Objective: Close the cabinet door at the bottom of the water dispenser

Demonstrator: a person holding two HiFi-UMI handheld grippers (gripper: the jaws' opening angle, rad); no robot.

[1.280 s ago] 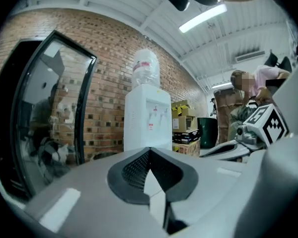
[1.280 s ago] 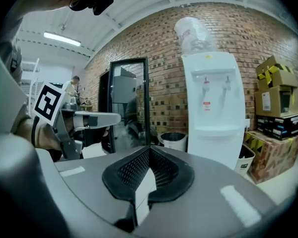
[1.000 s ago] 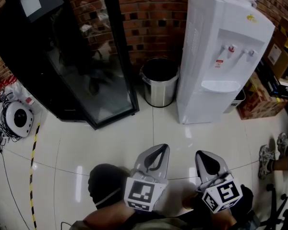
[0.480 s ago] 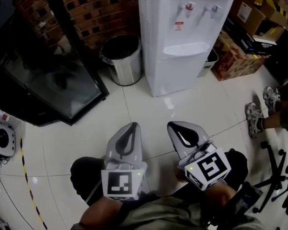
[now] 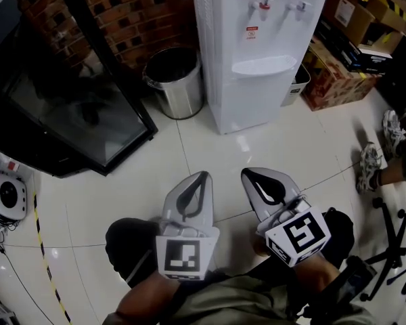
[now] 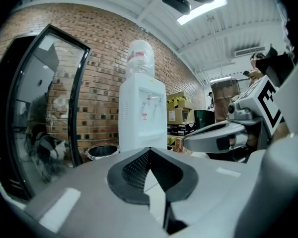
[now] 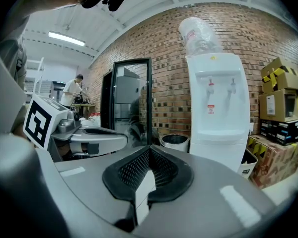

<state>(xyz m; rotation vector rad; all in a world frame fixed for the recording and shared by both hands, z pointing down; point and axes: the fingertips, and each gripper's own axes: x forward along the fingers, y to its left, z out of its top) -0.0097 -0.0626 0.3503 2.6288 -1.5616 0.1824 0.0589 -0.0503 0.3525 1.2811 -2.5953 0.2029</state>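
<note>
The white water dispenser (image 5: pixel 257 46) stands against the brick wall at the top of the head view, with a bottle (image 6: pixel 140 57) on top. Its bottom cabinet door (image 5: pixel 254 100) looks flush with the body, and I see no gap. My left gripper (image 5: pixel 201 176) and right gripper (image 5: pixel 252 173) hover side by side over the floor tiles, well short of the dispenser. Both are shut with nothing between the jaws. In the left gripper view the dispenser (image 6: pixel 141 118) is straight ahead beyond the shut tips (image 6: pixel 149 150). In the right gripper view the dispenser (image 7: pixel 218 113) stands right of the tips (image 7: pixel 150 148).
A steel trash bin (image 5: pixel 174 80) stands just left of the dispenser. A black glass-door cooler (image 5: pixel 74 107) fills the left. Cardboard boxes (image 5: pixel 338 80) sit to the dispenser's right. A person's shoes (image 5: pixel 373 161) and a chair base (image 5: pixel 399 235) are at the right edge.
The head view has swung so the dispenser now sits at top centre. Over the last half second my left gripper shifted right, closer to the right gripper. The right gripper kept still.
</note>
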